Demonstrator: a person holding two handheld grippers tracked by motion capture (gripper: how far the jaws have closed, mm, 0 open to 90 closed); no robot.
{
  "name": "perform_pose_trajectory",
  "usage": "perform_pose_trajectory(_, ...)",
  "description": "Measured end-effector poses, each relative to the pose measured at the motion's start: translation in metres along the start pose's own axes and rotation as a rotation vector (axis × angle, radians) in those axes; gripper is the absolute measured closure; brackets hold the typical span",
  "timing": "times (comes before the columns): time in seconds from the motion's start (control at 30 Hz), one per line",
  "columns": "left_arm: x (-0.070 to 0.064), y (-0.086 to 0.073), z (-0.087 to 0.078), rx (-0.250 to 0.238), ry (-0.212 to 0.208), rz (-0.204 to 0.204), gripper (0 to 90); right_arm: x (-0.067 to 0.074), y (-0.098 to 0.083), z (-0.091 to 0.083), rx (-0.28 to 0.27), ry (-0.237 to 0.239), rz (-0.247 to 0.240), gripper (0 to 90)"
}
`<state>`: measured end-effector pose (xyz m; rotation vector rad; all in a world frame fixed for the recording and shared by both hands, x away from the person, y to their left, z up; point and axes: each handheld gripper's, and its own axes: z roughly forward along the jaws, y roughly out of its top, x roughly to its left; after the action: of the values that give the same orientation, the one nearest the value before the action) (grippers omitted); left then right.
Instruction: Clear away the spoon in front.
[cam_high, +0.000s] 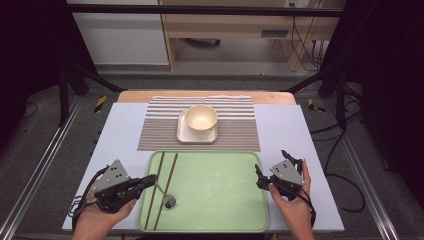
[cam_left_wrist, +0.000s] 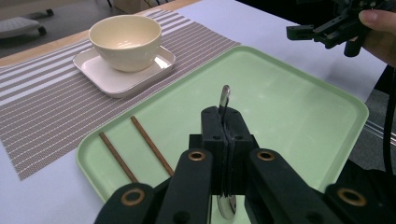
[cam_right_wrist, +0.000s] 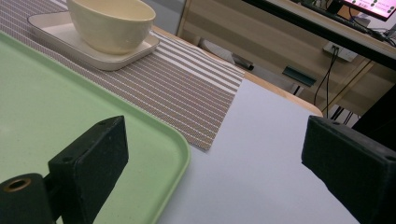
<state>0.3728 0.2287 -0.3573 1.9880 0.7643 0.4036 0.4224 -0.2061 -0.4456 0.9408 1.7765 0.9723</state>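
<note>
Spoon is clamped by its handle between the closed jaws of the left gripper, the flat of the handle pinched edge-on so it cannot roll. In the high view the left gripper sits at the 7 o'clock corner of the green tray, with the spoon's bowl at or just above the tray floor; contact cannot be confirmed. Judged purpose: the spoon is being picked off the tray, likely for the place setting at 12 o'clock.

Orientation: the spoon's long axis runs from the bowl, nearest the person, up through the jaws to the handle tip, which points away toward 11 o'clock and tilts upward. In the left gripper view the handle tip rises above the pads and the bowl hangs below them.

Two chopsticks lie side by side on the tray's left part, just beside the spoon, long axes running toward 12 o'clock.

Right gripper is held at the tray's 3 o'clock edge, jaws wide apart and empty, apparently on standby.

Cream bowl stands upright on a white square plate, itself on the striped mat on the worktop.
</note>
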Motion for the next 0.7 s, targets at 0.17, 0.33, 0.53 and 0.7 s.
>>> perform_pose_trajectory(0.17,0.006,0.004,0.008,0.029,-0.009,0.010,89.2,0.002,0.000,0.001,0.006,0.004,-0.011,7.1)
perform_pose_trajectory(0.33,0.015,0.006,0.019,0.013,-0.011,-0.012,87.3,0.002,0.000,0.000,0.006,0.006,-0.009,7.0)
perform_pose_trajectory(0.53,0.026,0.008,0.041,-0.018,-0.006,-0.050,81.8,0.003,0.000,0.001,0.007,0.011,-0.014,6.9)
perform_pose_trajectory(0.7,0.032,0.013,0.064,-0.030,-0.006,-0.065,81.6,0.003,0.000,0.001,0.011,0.012,-0.012,6.9)
